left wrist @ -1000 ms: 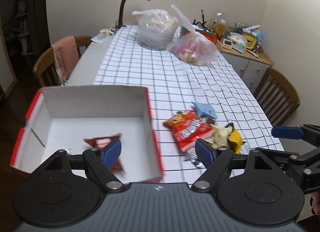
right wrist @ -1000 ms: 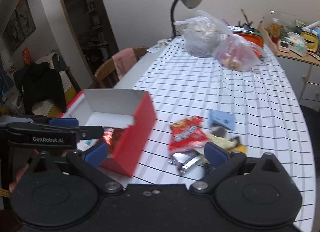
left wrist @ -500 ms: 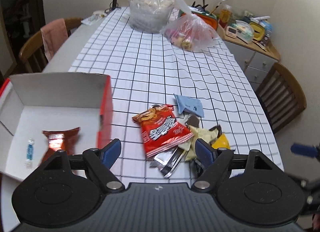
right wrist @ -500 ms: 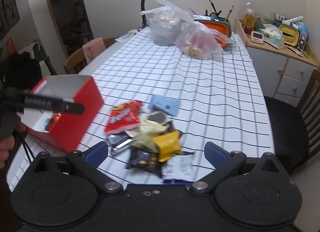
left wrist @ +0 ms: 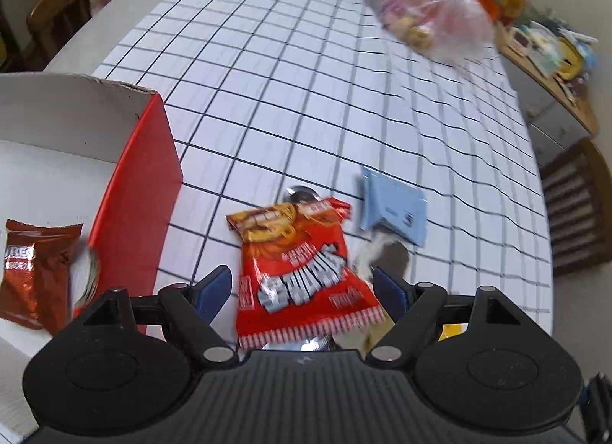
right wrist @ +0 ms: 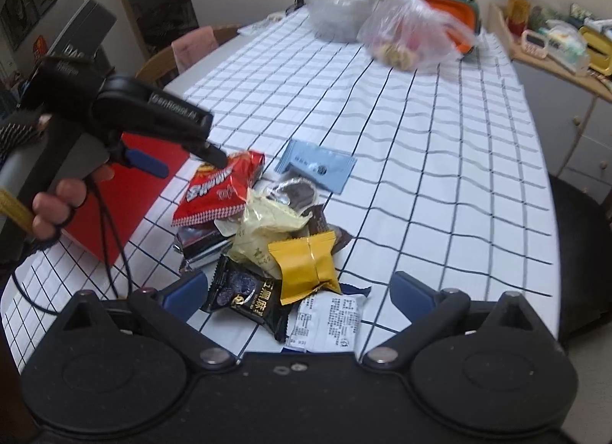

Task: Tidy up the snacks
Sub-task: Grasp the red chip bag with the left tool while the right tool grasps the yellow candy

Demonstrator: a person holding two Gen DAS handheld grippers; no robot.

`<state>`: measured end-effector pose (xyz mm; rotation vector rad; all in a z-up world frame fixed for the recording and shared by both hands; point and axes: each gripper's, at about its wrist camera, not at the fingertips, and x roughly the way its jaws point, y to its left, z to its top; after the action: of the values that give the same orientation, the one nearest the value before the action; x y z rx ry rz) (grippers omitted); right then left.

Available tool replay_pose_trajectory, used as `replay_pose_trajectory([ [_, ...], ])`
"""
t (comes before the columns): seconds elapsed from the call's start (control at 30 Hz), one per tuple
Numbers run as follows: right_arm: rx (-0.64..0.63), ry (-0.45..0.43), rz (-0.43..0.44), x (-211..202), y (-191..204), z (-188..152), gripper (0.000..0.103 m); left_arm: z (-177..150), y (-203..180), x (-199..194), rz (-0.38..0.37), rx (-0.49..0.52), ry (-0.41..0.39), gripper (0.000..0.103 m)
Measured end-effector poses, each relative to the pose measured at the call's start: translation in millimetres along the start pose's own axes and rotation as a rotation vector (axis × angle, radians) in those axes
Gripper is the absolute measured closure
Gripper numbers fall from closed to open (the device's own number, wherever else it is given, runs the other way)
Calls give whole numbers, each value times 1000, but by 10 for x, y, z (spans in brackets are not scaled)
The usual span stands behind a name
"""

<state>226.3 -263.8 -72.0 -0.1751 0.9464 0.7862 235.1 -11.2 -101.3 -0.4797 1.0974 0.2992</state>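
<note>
Red box point(left wrist: 134, 191) at left on checked tablecloth point(left wrist: 306, 80), brown Oreo packet point(left wrist: 34, 271) inside. Left gripper point(left wrist: 302, 289) spread wide above red snack bag point(left wrist: 302, 271), nothing pinched. Snack pile just right of box: blue sachet point(right wrist: 317, 168), yellow packet point(right wrist: 306, 268), black packet point(right wrist: 244, 291). Right gripper point(right wrist: 298, 291) spread over pile, holding nothing.

Right tongs point(right wrist: 300, 296) gape above heaped snack packets point(right wrist: 267, 229) (yellow one point(right wrist: 306, 266) topmost).
</note>
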Motion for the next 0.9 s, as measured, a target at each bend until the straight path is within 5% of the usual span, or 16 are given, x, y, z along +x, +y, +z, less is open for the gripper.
replay_pose_trajectory([
  [0.4, -18, 92, 12, 592, -78, 132, 10, 160, 73, 520, 6, -96, 102, 22],
  [0.73, -22, 127, 8, 735, -78, 155, 34, 150, 99, 624, 0, -104, 121, 23],
  [0.83, -29, 132, 4, 735, -68, 155, 54, 130, 97, 599, 3, -107, 117, 25],
  [0.9, -31, 134, 1, 729, -63, 145, 58, 119, 104, 565, 3, -108, 110, 27],
])
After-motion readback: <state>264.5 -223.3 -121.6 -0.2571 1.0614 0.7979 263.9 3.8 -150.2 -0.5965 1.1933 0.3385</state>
